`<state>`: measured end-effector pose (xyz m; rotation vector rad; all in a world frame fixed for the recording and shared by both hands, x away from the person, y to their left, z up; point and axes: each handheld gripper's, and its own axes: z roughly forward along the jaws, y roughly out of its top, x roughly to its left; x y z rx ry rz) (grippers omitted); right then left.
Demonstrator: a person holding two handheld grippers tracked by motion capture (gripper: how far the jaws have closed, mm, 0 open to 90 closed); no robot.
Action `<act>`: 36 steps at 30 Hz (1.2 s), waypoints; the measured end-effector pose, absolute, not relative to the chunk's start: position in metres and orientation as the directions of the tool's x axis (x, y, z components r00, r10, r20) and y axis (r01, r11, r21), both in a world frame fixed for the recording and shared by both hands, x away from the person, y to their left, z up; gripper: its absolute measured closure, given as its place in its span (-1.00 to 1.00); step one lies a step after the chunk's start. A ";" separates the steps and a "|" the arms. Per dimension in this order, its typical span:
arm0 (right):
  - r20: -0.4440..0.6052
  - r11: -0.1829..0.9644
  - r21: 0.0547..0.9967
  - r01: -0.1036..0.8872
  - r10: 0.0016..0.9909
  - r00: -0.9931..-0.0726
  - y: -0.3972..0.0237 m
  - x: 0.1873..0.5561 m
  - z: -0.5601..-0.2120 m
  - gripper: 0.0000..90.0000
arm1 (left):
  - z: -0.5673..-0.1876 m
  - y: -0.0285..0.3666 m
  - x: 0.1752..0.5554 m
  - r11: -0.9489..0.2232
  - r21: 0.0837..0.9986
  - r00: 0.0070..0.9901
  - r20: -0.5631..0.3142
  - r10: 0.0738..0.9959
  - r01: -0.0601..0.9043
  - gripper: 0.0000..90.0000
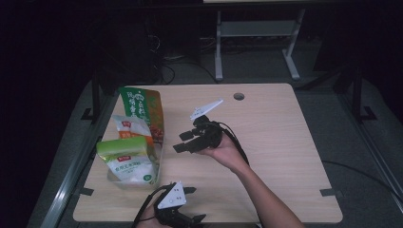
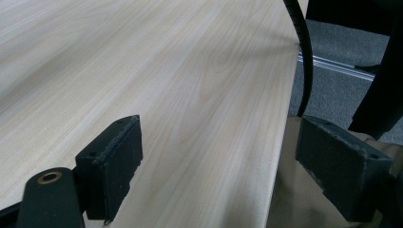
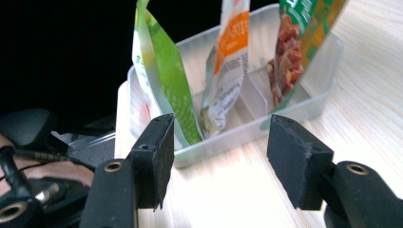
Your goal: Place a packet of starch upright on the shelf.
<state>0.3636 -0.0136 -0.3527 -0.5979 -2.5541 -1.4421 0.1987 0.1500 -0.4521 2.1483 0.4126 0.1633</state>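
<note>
our right gripper [image 1: 183, 141] hangs open and empty just beside the clear tray [image 3: 304, 109] of three upright pouches, while our left gripper [image 1: 195, 204], open and empty too, rests on the surface [image 1: 275, 133].

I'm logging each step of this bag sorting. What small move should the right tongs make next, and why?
Probably ease the right tongs away from the clear plastic tray. They stand open and empty beside it, and the three standing pouches, light green, white and orange and dark green, sit inside.

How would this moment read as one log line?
right tool: open, empty, facing clear plastic bin | bin: three upright snack pouches | left tool: open, over table edge
</note>
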 end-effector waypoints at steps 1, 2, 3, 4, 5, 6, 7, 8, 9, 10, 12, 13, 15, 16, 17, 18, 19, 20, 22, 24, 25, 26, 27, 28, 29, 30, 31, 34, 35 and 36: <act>0.317 0.459 0.788 0.410 0.268 -0.910 -0.014 0.364 -0.353 -0.09 | -0.452 0.150 0.199 -0.531 0.815 0.935 -0.038 0.352 0.233 -0.65; 0.328 0.457 0.782 0.423 0.274 -0.904 -0.019 0.364 -0.353 -0.10 | -0.452 0.151 0.200 -0.529 0.816 0.935 -0.038 0.352 0.233 -0.65; 0.333 0.456 0.781 0.428 0.276 -0.902 -0.022 0.364 -0.353 -0.10 | -0.452 0.151 0.200 -0.529 0.816 0.935 -0.038 0.352 0.233 -0.65; 0.328 0.453 0.783 0.426 0.282 -0.902 -0.025 0.364 -0.353 -0.10 | -0.452 0.151 0.200 -0.527 0.817 0.934 -0.041 0.355 0.236 -0.65; 0.328 0.453 0.783 0.426 0.282 -0.902 -0.025 0.364 -0.353 -0.10 | -0.452 0.151 0.200 -0.527 0.817 0.934 -0.041 0.355 0.236 -0.65; 0.327 0.448 0.785 0.428 0.287 -0.900 -0.030 0.364 -0.354 -0.12 | -0.452 0.152 0.200 -0.523 0.819 0.933 -0.042 0.357 0.237 -0.65; 0.327 0.448 0.785 0.428 0.287 -0.900 -0.030 0.364 -0.354 -0.12 | -0.452 0.152 0.200 -0.523 0.819 0.933 -0.042 0.357 0.237 -0.65; 0.329 0.446 0.783 0.435 0.297 -0.896 -0.035 0.364 -0.355 -0.13 | -0.452 0.152 0.200 -0.521 0.819 0.933 -0.044 0.358 0.238 -0.65; 0.329 0.446 0.783 0.435 0.297 -0.896 -0.035 0.364 -0.355 -0.13 | -0.452 0.152 0.200 -0.521 0.819 0.933 -0.044 0.358 0.238 -0.65; 0.329 0.446 0.780 0.439 0.304 -0.894 -0.040 0.364 -0.357 -0.14 | -0.452 0.152 0.201 -0.520 0.819 0.932 -0.049 0.358 0.243 -0.65; 0.332 0.445 0.778 0.444 0.309 -0.891 -0.042 0.364 -0.358 -0.14 | -0.452 0.152 0.201 -0.520 0.819 0.932 -0.050 0.358 0.243 -0.65; 0.334 0.443 0.777 0.448 0.314 -0.889 -0.045 0.364 -0.359 -0.14 | -0.451 0.152 0.201 -0.521 0.819 0.933 -0.049 0.358 0.242 -0.65; 0.341 0.445 0.769 0.458 0.321 -0.884 -0.049 0.363 -0.360 -0.15 | -0.451 0.152 0.201 -0.518 0.820 0.932 -0.049 0.359 0.243 -0.65; 0.338 0.446 0.770 0.457 0.322 -0.884 -0.053 0.364 -0.362 -0.15 | -0.451 0.153 0.201 -0.520 0.820 0.933 -0.047 0.358 0.240 -0.65; 0.338 0.446 0.770 0.457 0.322 -0.884 -0.053 0.364 -0.362 -0.15 | -0.451 0.153 0.201 -0.519 0.820 0.933 -0.047 0.358 0.240 -0.65; 0.337 0.445 0.769 0.459 0.328 -0.883 -0.057 0.363 -0.364 -0.15 | -0.451 0.153 0.201 -0.518 0.821 0.932 -0.048 0.359 0.242 -0.65; 0.337 0.445 0.769 0.459 0.328 -0.883 -0.057 0.363 -0.364 -0.15 | -0.451 0.153 0.201 -0.518 0.821 0.932 -0.048 0.359 0.242 -0.65; 0.341 0.441 0.766 0.468 0.339 -0.877 -0.063 0.363 -0.365 -0.15 | -0.451 0.153 0.201 -0.511 0.824 0.931 -0.053 0.362 0.246 -0.65; 0.344 0.438 0.763 0.475 0.347 -0.873 -0.068 0.363 -0.367 -0.15 | -0.451 0.153 0.201 -0.513 0.823 0.931 -0.052 0.362 0.245 -0.65; 0.340 0.439 0.764 0.473 0.350 -0.873 -0.071 0.362 -0.368 -0.16 | -0.451 0.153 0.201 -0.513 0.823 0.931 -0.052 0.362 0.245 -0.65; 0.342 0.435 0.763 0.478 0.355 -0.870 -0.074 0.362 -0.369 -0.16 | -0.451 0.153 0.201 -0.512 0.823 0.931 -0.052 0.362 0.245 -0.65; 0.344 0.432 0.762 0.482 0.360 -0.867 -0.077 0.362 -0.369 -0.16 | -0.451 0.153 0.201 -0.511 0.824 0.931 -0.052 0.362 0.245 -0.65; 0.345 0.432 0.760 0.486 0.366 -0.864 -0.080 0.361 -0.370 -0.17 | -0.451 0.153 0.201 -0.512 0.824 0.931 -0.051 0.362 0.244 -0.65; 0.349 0.423 0.761 0.491 0.371 -0.860 -0.086 0.360 -0.372 -0.17 | -0.451 0.153 0.201 -0.513 0.823 0.931 -0.050 0.362 0.244 -0.65; 0.349 0.423 0.761 0.491 0.371 -0.860 -0.086 0.360 -0.372 -0.17 | -0.451 0.153 0.201 -0.517 0.822 0.932 -0.042 0.359 0.237 -0.65; 0.358 0.417 0.759 0.500 0.375 -0.855 -0.091 0.359 -0.374 -0.18 | -0.451 0.153 0.201 -0.519 0.820 0.932 -0.048 0.360 0.242 -0.65; 0.358 0.417 0.759 0.500 0.375 -0.855 -0.091 0.359 -0.374 -0.18 | -0.451 0.153 0.201 -0.519 0.820 0.932 -0.048 0.360 0.242 -0.65; 0.358 0.415 0.756 0.506 0.385 -0.851 -0.099 0.357 -0.377 -0.18 | -0.451 0.153 0.201 -0.519 0.820 0.931 -0.046 0.362 0.242 -0.65; 0.359 0.415 0.754 0.510 0.389 -0.848 -0.101 0.356 -0.378 -0.19 | -0.451 0.153 0.201 -0.518 0.820 0.931 -0.046 0.362 0.242 -0.65; 0.361 0.417 0.750 0.513 0.393 -0.846 -0.104 0.355 -0.380 -0.19 | -0.451 0.153 0.201 -0.507 0.826 0.930 -0.052 0.365 0.245 -0.65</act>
